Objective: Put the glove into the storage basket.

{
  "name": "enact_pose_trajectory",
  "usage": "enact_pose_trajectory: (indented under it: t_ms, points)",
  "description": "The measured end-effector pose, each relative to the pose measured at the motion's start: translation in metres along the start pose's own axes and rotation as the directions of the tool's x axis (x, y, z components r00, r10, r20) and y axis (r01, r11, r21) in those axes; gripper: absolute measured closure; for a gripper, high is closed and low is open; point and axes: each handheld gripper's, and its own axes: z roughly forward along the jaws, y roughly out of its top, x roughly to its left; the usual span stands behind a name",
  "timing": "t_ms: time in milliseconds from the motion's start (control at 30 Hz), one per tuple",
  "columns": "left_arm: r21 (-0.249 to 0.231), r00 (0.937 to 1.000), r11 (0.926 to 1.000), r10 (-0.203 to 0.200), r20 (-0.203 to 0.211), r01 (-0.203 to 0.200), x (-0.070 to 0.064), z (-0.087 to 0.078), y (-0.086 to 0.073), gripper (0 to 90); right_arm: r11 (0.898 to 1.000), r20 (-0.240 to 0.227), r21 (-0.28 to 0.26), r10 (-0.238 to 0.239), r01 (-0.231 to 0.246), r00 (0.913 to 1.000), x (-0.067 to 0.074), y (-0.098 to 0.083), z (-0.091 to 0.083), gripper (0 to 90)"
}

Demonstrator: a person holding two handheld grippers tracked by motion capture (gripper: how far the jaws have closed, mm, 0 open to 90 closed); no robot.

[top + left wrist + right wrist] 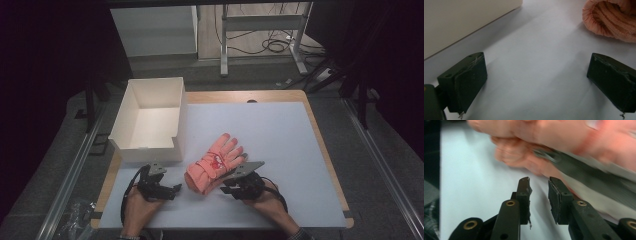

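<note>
While both grippers are held low over the mat, the scene is laid out as follows.

Right jaws: a narrow gap is kept between the pads; nothing is pinched.
Right gripper [238,182]: set just beside the glove's wrist end, on the side toward the person.
Left jaws: spread wide, with bare mat between them.
Left gripper [170,190]: placed near the glove's cuff, apart from it.
Glove [215,162]: pink, laid flat on the white mat [280,145], fingers pointed away from the person.
Box [150,120]: white and open-topped, stood near the glove, up and left of it in the high view.
</note>
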Motion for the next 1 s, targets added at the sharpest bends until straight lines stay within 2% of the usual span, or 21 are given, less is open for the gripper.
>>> enact_pose_trajectory:
  t_ms: [167,300,533,733,900,1000]
  points:
    - [-0.001,1.0000,1.0000,-0.001,0.002,0.001,0.000,0.000,0.000,2.6,0.999,0.081,-0.009,0.044,-0.043,0.9957,-0.016,-0.016,-0.019,66.5]
    - [0.000,1.0000,1.0000,0.000,0.001,0.000,0.000,0.000,0.000,2.6,0.998,0.140,-0.009,0.067,-0.067,0.9879,-0.026,-0.026,-0.031,64.2]
    - [0.000,1.0000,1.0000,-0.001,-0.002,0.001,0.000,0.000,0.000,2.6,0.995,0.232,-0.012,0.103,-0.103,0.9673,-0.042,-0.039,-0.050,58.8]
    - [-0.002,1.0000,1.0000,-0.002,-0.001,0.002,0.000,0.000,0.000,2.5,0.991,0.311,-0.017,0.131,-0.132,0.9413,-0.057,-0.051,-0.065,51.1]
    - [-0.002,1.0000,1.0000,-0.003,0.000,0.003,0.000,0.000,0.000,2.4,0.985,0.364,-0.030,0.170,-0.171,0.9159,-0.071,-0.061,-0.077,42.8]
    - [-0.001,1.0000,1.0000,-0.004,0.001,0.004,0.000,0.000,0.000,2.5,0.983,0.385,-0.033,0.181,-0.182,0.9049,-0.076,-0.066,-0.081,37.5]
